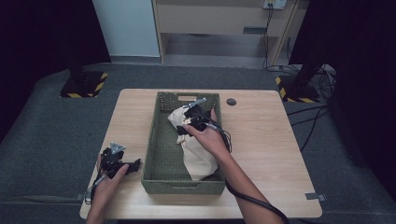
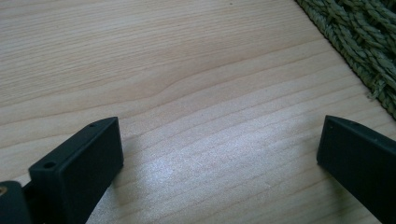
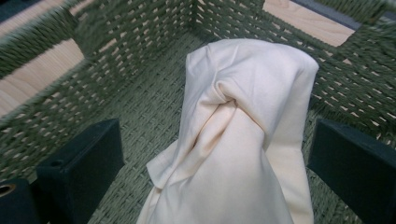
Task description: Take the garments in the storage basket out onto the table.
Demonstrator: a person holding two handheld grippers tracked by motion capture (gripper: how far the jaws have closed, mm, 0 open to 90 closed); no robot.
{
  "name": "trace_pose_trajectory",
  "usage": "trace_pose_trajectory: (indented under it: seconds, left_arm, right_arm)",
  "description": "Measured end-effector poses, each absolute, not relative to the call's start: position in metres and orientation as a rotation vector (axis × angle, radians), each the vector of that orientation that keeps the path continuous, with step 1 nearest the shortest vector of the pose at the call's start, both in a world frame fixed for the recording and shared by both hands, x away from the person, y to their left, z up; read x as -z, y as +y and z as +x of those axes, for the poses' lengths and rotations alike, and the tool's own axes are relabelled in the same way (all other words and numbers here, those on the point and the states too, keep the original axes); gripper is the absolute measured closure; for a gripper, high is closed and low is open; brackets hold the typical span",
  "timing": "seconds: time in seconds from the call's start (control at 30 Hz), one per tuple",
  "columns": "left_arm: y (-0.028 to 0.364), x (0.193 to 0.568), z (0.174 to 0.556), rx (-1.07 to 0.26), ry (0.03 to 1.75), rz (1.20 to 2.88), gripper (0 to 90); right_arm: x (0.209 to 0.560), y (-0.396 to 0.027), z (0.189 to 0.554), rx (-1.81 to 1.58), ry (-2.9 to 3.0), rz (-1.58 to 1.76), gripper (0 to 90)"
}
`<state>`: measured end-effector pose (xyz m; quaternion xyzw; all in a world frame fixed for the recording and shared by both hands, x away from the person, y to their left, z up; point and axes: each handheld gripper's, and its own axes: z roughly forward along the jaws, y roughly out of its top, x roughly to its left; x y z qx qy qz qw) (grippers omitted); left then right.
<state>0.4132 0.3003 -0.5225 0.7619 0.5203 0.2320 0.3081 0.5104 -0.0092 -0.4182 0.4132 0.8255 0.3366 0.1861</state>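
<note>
A cream cloth (image 1: 196, 151) lies bunched in a green woven basket (image 1: 161, 179) on the wooden table (image 1: 261, 149). My right gripper (image 1: 187, 125) hovers over the cloth inside the basket. In the right gripper view its jaws stand wide apart, with the folded cloth (image 3: 243, 140) lying between them and the basket wall (image 3: 140, 32) behind. My left gripper (image 1: 133, 165) rests on the table just left of the basket. Its jaws are open over bare wood (image 2: 187, 93), with the basket's edge (image 2: 364, 42) at the upper right.
A small dark round disc (image 1: 231, 101) sits on the table beyond the basket's far right corner. Two stands with yellow-black striped bases (image 1: 84, 84) stand on the grey floor behind the table. Cables (image 1: 313, 121) trail at the right.
</note>
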Motion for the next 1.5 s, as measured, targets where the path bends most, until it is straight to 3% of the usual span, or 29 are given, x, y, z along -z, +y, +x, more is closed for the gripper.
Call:
trace_pose_trajectory:
  seconds: [1.5]
  left_arm:
    - [0.300,0.522,0.413,-0.613,1.375,2.015,0.0]
  right_arm:
    - [0.479,0.005,0.544,-0.825,2.359,1.339,3.9]
